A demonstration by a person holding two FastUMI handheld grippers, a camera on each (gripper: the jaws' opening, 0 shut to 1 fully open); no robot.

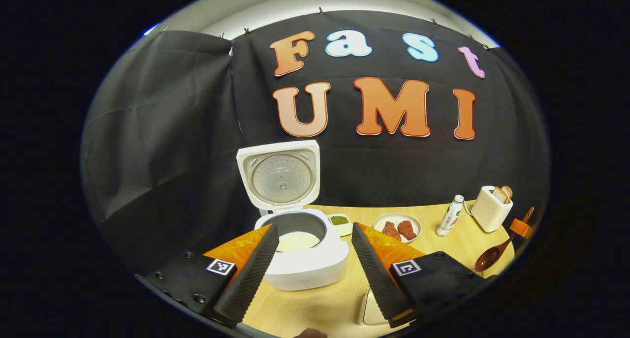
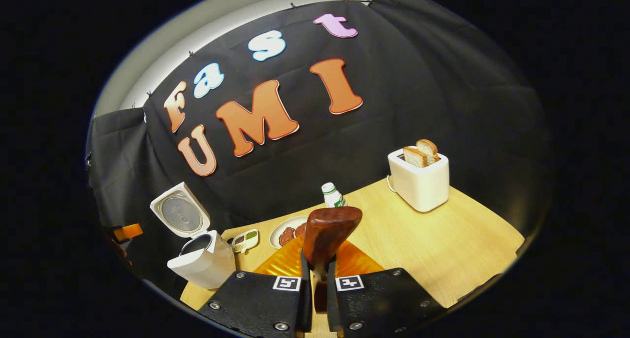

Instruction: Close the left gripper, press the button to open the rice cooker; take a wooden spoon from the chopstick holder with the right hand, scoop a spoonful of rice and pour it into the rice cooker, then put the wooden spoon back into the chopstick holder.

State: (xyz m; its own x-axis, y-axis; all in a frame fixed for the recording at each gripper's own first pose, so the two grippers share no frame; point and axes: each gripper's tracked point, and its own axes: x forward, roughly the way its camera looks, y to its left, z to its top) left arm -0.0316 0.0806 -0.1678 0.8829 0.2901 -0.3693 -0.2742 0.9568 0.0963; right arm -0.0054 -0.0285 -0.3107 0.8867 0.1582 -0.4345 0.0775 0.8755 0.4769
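The white rice cooker [image 1: 305, 264] stands open on the wooden table, lid [image 1: 279, 176] upright, with white rice lying in its inner pot [image 1: 297, 240]. My left gripper [image 1: 315, 252] hovers just in front of it, open, its fingers framing the pot with nothing between them. The wooden spoon [image 2: 327, 234] stands between the fingers of my right gripper [image 2: 318, 275], which is shut on its handle. In the left gripper view the spoon [image 1: 489, 257] shows at the far right above the table, its bowl dark and bare. The cooker [image 2: 202, 261] sits far left in the right gripper view.
A white toaster [image 1: 491, 209] holding bread, a bottle [image 1: 450, 215], a plate of meat [image 1: 397, 227] and a small dish with green contents [image 1: 339, 222] line the table's far side. A pale rounded object [image 1: 370, 309] lies near the front edge. The toaster [image 2: 420, 179] is right of the spoon.
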